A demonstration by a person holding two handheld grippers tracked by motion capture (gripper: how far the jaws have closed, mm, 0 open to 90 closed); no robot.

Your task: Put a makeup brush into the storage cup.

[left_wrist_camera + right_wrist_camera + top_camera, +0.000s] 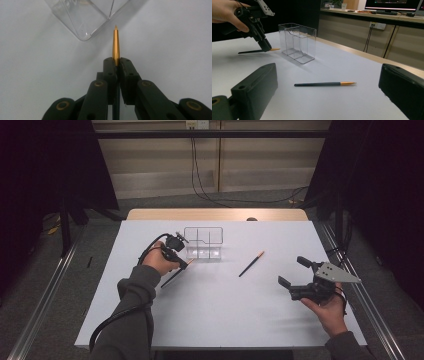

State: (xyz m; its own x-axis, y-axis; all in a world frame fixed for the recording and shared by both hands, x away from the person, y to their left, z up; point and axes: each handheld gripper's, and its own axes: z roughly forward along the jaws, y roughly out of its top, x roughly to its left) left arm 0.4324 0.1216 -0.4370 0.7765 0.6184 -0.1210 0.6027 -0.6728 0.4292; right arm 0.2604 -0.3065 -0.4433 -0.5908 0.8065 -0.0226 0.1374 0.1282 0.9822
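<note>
From above I see my left gripper [181, 261] clamped on a dark pen [176, 274] near its gold tip, just in front of the clear divided box [203, 242] on the white table [210, 310]. The left gripper view gives me what the high view can't — the jaws pinched tight on the gold tip [115, 43], which points toward a corner of the box. My right gripper [291, 271] hangs wide apart, holding nothing. Its own view shows a second pen [325, 84] lying flat between the jaws' sightline — well apart from the box, gold end to the right.
</note>
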